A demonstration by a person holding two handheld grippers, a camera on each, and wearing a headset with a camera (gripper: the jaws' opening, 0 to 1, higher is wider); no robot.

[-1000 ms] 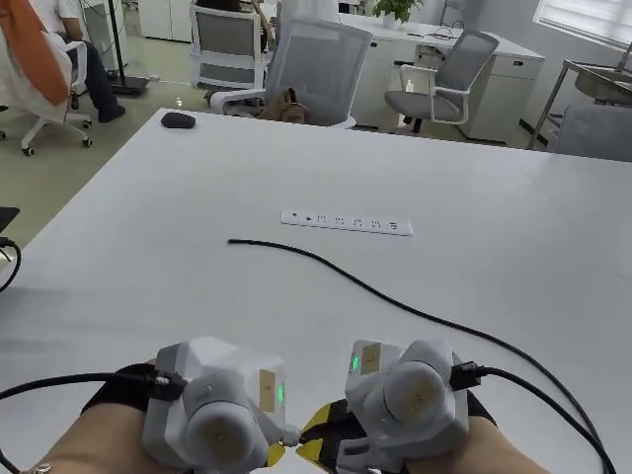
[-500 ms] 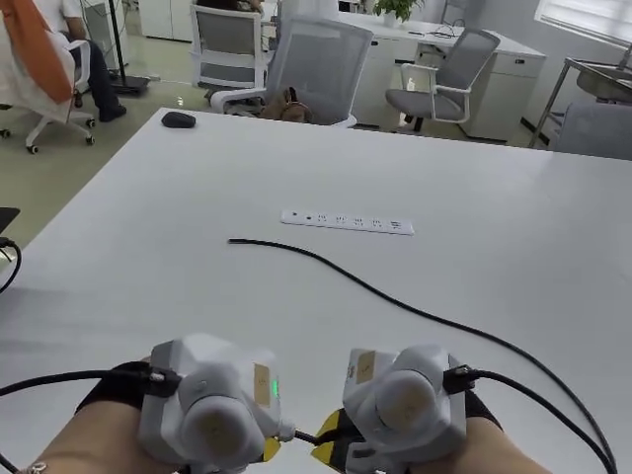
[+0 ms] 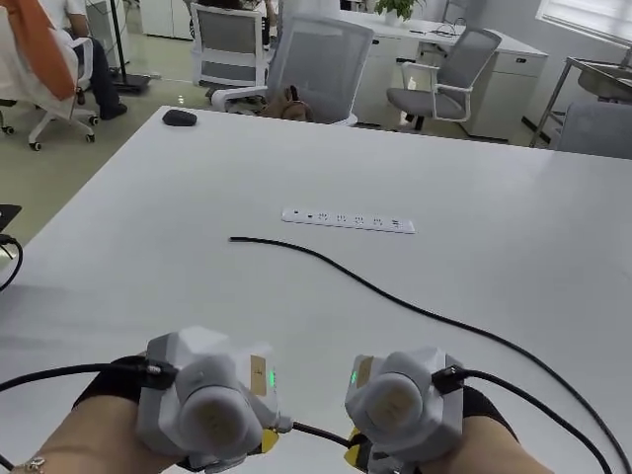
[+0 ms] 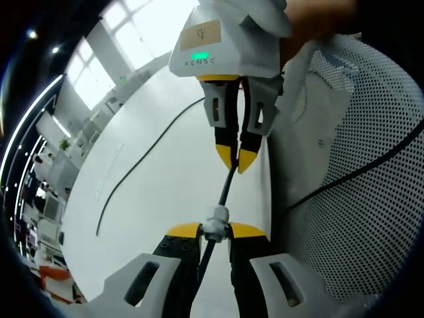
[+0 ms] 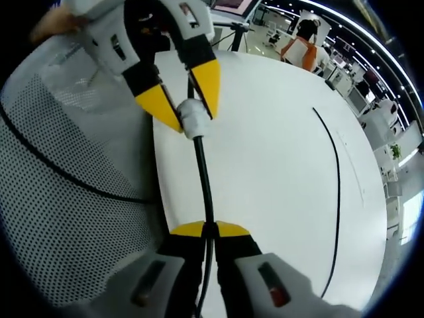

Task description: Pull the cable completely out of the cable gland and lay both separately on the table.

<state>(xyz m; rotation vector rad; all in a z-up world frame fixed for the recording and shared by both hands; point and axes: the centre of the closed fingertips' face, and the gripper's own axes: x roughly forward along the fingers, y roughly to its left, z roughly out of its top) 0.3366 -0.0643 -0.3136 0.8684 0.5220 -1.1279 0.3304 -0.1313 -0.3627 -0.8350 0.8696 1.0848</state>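
Both grippers are down at the near edge of the table [image 3: 474, 197], facing each other close together. The left gripper [image 4: 215, 230] has its yellow tips closed in on the white cable gland [image 4: 216, 224], pinching it from both sides. Across from it, the right gripper [image 5: 207, 230] has its jaws pressed nearly together on the black cable [image 5: 201, 172], with only the cable's thickness between the tips.

From the right gripper view, a bare stretch of cable runs straight from the right gripper's tips up to the gland, which sits between the left gripper's yellow tips. The cable end is in the gland, and whether it goes right through I cannot tell. In the head view a short run of cable bridges the two gripper bodies, off the tabletop. Farther out, a long black lead [image 3: 395, 301] lies across the table, near a white power strip [image 3: 348, 221].
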